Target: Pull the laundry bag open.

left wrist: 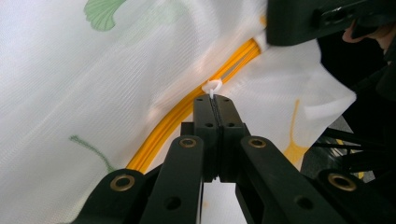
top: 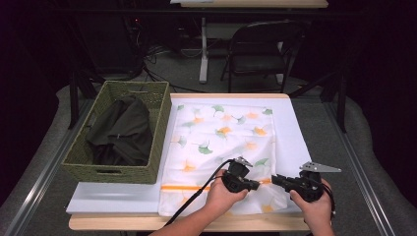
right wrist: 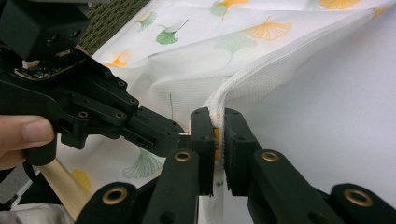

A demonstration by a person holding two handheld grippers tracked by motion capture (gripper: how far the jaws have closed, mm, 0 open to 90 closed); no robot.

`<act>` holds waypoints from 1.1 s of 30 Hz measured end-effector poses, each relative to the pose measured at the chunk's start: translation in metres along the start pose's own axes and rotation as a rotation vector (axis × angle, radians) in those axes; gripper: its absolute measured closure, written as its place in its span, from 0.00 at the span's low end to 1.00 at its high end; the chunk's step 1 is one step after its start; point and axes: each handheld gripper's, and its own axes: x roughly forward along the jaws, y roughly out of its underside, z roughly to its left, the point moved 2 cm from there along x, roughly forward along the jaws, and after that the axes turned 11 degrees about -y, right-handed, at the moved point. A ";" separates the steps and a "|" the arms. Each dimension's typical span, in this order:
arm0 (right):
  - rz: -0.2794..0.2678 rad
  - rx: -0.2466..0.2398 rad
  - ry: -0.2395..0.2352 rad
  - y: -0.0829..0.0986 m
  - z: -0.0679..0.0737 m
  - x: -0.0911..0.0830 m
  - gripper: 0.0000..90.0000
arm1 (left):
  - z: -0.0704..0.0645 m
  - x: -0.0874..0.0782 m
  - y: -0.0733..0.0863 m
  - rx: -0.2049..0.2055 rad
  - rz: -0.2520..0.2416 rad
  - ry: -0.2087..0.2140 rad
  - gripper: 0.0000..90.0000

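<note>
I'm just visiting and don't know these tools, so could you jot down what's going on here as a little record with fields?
Work in hand: zip on a white mesh bag with a leaf print
Left gripper: fingers shut on the small white zip pull
Right gripper: fingers pinch the bag's edge by the orange zip
Bag: lies flat on the white table
Basket: woven, green, left of the bag, dark clothes inside
Behind the table: a folding chair
</note>
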 end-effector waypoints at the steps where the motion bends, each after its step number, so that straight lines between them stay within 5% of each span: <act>1: -0.001 0.000 0.001 0.000 -0.001 0.000 0.94 | 0.001 0.000 0.000 0.000 0.004 -0.001 1.00; 6: -0.001 -0.001 0.006 0.000 -0.001 0.000 0.94 | 0.002 -0.002 0.002 0.015 0.025 -0.044 1.00; 33: 0.005 0.011 0.024 0.002 -0.006 -0.003 0.94 | 0.017 -0.012 0.012 -0.006 0.065 -0.084 1.00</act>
